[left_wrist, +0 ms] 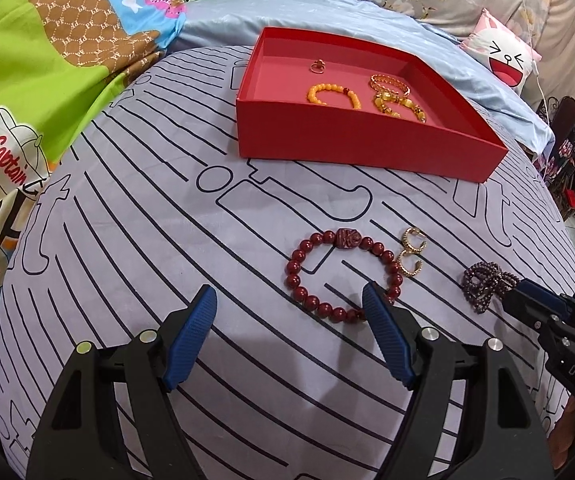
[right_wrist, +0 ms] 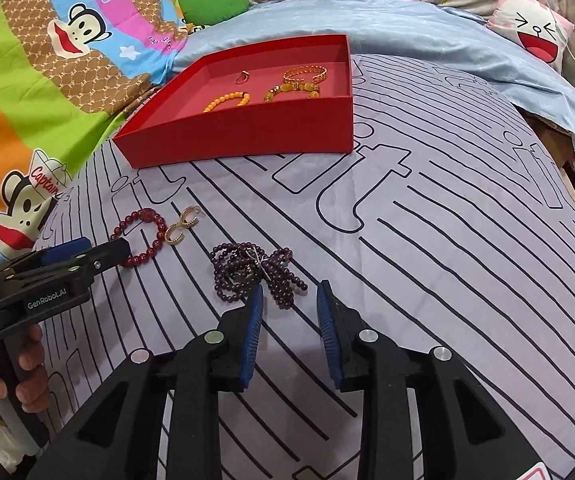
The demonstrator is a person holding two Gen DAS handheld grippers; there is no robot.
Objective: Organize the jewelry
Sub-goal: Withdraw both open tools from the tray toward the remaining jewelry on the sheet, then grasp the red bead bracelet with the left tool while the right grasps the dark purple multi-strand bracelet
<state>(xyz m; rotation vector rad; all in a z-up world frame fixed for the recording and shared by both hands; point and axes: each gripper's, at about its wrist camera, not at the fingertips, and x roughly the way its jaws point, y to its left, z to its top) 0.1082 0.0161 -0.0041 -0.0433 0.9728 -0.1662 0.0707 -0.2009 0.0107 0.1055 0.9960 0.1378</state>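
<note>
A red tray (left_wrist: 351, 152) (right_wrist: 247, 136) lies on the striped lilac cloth and holds a small ring (left_wrist: 316, 66), an orange bead bracelet (left_wrist: 333, 94) and gold bracelets (left_wrist: 393, 94). On the cloth lie a dark red bead bracelet (left_wrist: 341, 276) (right_wrist: 143, 236), two gold hoop earrings (left_wrist: 411, 254) (right_wrist: 183, 226) and a bunched purple bead strand (right_wrist: 255, 272) (left_wrist: 485, 284). My left gripper (left_wrist: 289, 300) is open, its right finger over the red bracelet's near edge. My right gripper (right_wrist: 289, 296) is open, its fingertips at the near end of the purple strand.
A cartoon-print quilt (left_wrist: 47, 60) lies to the left and a light blue sheet (left_wrist: 467, 80) behind the tray. A white face pillow (right_wrist: 535, 28) sits at the back right. The cloth drops off at the right edge.
</note>
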